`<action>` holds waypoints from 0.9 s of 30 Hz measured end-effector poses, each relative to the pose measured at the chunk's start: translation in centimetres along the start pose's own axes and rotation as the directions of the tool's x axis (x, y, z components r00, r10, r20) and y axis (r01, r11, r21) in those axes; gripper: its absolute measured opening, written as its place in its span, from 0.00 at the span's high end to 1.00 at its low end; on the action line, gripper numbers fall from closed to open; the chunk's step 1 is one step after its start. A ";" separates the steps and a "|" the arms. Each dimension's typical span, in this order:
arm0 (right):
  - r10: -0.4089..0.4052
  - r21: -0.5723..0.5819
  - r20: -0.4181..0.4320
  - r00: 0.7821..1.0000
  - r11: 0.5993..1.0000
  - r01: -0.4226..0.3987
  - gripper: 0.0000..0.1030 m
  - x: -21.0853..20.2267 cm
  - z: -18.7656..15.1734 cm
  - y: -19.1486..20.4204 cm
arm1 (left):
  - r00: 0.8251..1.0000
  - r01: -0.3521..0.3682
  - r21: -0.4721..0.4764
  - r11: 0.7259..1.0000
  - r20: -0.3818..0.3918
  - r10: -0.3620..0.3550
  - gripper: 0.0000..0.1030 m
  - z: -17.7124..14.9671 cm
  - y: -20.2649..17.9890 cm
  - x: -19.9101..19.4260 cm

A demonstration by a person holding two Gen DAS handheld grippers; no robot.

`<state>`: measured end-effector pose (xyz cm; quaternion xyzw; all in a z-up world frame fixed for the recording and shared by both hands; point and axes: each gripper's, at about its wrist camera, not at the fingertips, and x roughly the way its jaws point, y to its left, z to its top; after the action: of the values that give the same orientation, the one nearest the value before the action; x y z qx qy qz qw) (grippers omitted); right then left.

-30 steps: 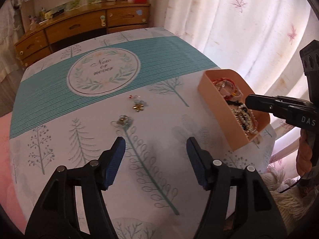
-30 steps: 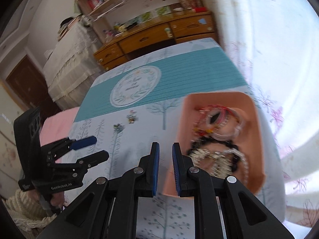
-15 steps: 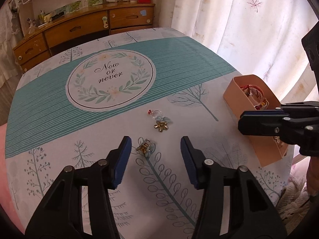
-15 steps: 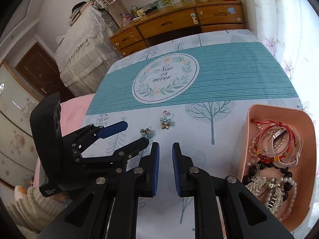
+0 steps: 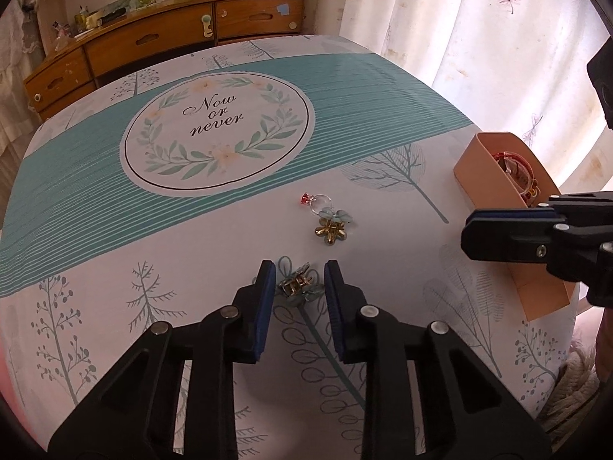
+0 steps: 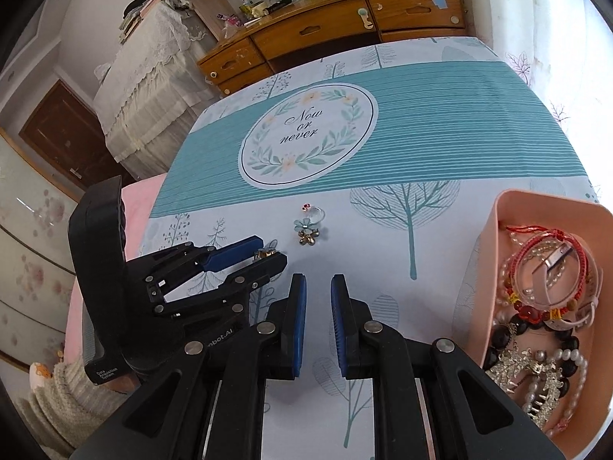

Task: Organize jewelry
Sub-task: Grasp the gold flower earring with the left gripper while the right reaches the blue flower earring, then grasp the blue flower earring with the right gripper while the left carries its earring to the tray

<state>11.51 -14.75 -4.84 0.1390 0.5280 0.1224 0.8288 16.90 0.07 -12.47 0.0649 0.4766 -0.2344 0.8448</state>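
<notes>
Left gripper (image 5: 300,281) straddling brooch (image 5: 295,285), crosswise

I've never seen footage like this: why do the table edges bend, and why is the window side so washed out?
Left wrist view: the fisheye lens bows the tablecloth edges, and daylight through the curtain bleaches that side. Right wrist view: same bending, black lens corners, glare at upper right; the pink tray stays sharp.
</notes>
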 end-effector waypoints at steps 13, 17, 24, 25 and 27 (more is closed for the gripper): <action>-0.003 -0.077 -0.019 1.000 0.997 0.002 0.85 3.4 1.6 2.4 | 0.998 0.008 -0.091 0.996 0.056 -0.003 0.80 -1.4 1.7 -1.8; -0.020 -0.088 -0.012 1.000 0.996 0.019 0.67 4.4 1.7 3.0 | 0.996 0.021 -0.125 0.992 0.084 -0.011 0.80 -2.1 1.8 -3.3; -0.077 -0.098 -0.025 0.997 0.992 0.074 0.67 7.4 2.4 3.4 | 0.994 0.040 -0.148 0.988 0.105 -0.025 0.80 -3.5 1.4 -5.2; -0.092 -0.103 -0.026 0.995 0.991 0.089 0.67 8.0 2.5 3.5 | 0.994 0.040 -0.149 0.988 0.106 -0.024 0.80 -3.7 1.3 -5.3; -0.117 -0.111 -0.027 0.993 0.987 0.113 0.67 8.8 2.6 3.7 | 0.994 0.043 -0.152 0.987 0.106 -0.027 0.80 -3.9 1.3 -5.6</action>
<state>17.30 -8.50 -9.91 0.0606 0.5415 0.1056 0.8318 12.06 4.41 -10.07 -0.0211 0.4499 -0.2146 0.8666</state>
